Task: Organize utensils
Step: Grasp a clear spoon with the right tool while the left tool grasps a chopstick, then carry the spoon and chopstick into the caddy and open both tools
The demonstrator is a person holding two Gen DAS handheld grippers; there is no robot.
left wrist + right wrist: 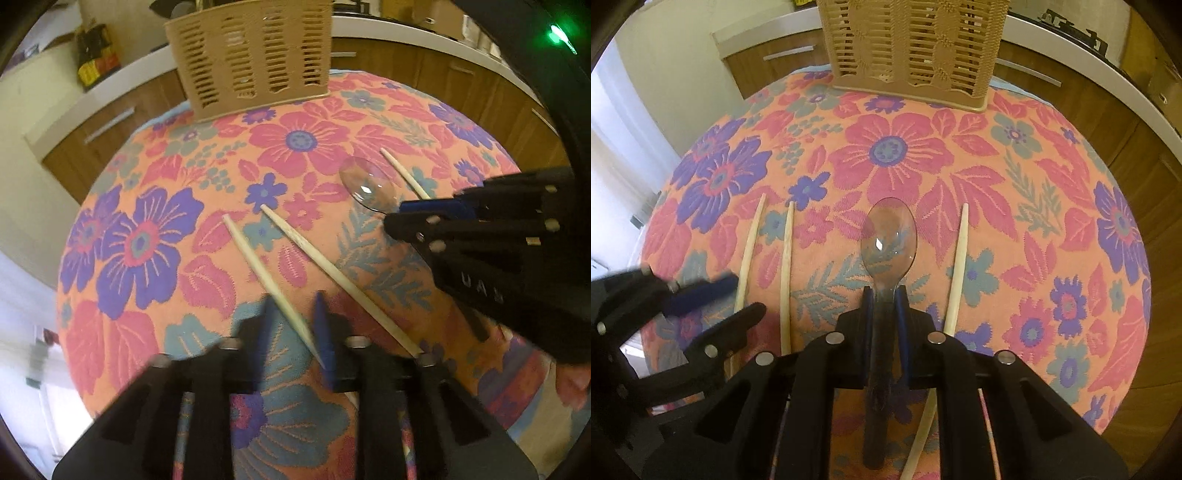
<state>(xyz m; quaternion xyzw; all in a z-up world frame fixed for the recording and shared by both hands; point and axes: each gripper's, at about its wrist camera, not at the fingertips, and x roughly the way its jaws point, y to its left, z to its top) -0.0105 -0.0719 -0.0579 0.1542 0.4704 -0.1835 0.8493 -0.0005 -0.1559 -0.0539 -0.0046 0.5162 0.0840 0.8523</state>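
Note:
A clear plastic spoon (pixel 888 242) lies on the floral tablecloth (pixel 1015 206), and my right gripper (pixel 885 295) is shut on its handle. In the left wrist view the spoon bowl (pixel 365 182) shows ahead of the right gripper (pixel 399 218). Three pale chopsticks lie on the cloth: two at left (pixel 750 243) (pixel 786 258) and one right of the spoon (pixel 956 266). My left gripper (pixel 293 310) is open, its fingers on either side of the leftmost chopstick (pixel 258 266). A beige slotted utensil basket (pixel 912 48) stands at the table's far edge.
Wooden kitchen cabinets with a white counter (pixel 1071 40) run behind the table. The basket also shows in the left wrist view (pixel 251 55), with a second chopstick (pixel 332 269) and a third (pixel 404 173) nearby. The table edge drops off at left.

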